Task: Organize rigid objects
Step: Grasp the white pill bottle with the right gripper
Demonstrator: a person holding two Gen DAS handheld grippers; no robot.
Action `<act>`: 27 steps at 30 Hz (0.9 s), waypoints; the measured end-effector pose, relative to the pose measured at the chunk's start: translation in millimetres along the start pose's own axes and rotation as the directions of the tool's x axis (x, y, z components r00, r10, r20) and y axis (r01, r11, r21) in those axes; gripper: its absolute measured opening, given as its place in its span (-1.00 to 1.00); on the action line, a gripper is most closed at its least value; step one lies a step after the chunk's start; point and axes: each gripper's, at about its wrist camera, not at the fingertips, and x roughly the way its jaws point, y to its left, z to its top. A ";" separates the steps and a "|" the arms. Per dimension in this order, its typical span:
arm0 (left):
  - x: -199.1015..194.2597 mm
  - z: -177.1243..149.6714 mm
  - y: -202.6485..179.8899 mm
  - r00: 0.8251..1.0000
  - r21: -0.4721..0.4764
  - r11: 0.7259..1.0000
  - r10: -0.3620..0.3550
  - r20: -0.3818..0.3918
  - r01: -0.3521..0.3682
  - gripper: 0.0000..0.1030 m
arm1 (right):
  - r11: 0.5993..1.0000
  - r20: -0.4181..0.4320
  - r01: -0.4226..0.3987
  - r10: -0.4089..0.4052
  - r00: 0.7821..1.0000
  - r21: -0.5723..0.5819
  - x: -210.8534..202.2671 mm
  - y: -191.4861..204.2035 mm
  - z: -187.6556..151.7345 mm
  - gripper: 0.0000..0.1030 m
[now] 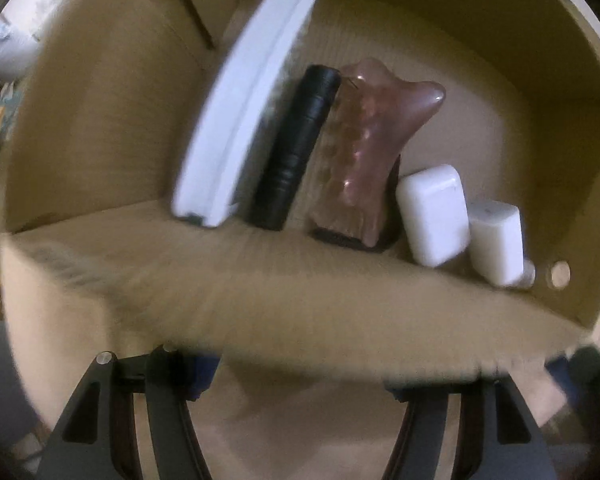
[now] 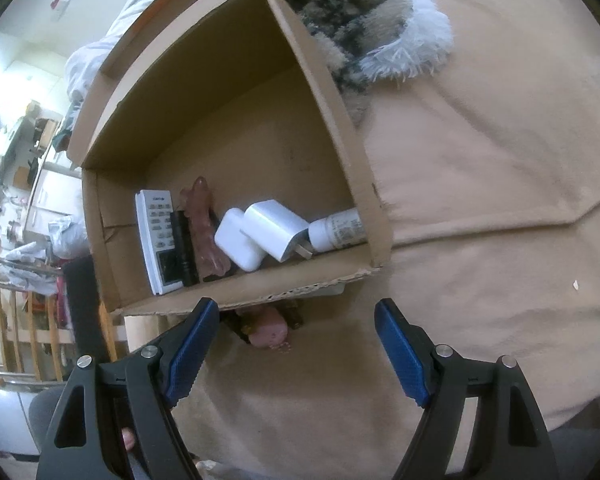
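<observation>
You are viewing an open cardboard box [image 2: 228, 80] holding a row of rigid objects along its near wall. A white remote control [image 2: 156, 240] is lying keypad-up at the left end, with a black cylinder [image 2: 184, 248] lying beside it. A translucent pink, bone-shaped piece [image 2: 206, 228] is resting next to that. A rounded white case [image 2: 236, 244] and a white plug adapter [image 2: 276, 228] are sitting touching, and a white bottle [image 2: 336, 228] is lying on its side in the right corner.
</observation>
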 end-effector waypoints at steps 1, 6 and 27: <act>1.4 1.0 -2.0 1.000 0.000 1.000 0.013 0.008 -0.013 0.20 | 1.000 -0.002 0.005 -0.005 1.000 0.000 0.6 -1.2 0.0 0.65; 1.0 -2.1 -6.2 1.000 0.035 0.999 0.004 0.008 -0.004 -0.56 | 1.000 -0.015 0.009 -0.009 1.000 0.010 5.3 -5.3 2.3 0.71; -5.4 -16.2 -3.1 0.997 0.124 0.990 0.068 -0.020 -0.065 -0.80 | 0.985 -0.116 0.134 -0.146 0.982 -0.108 72.0 17.4 14.8 0.66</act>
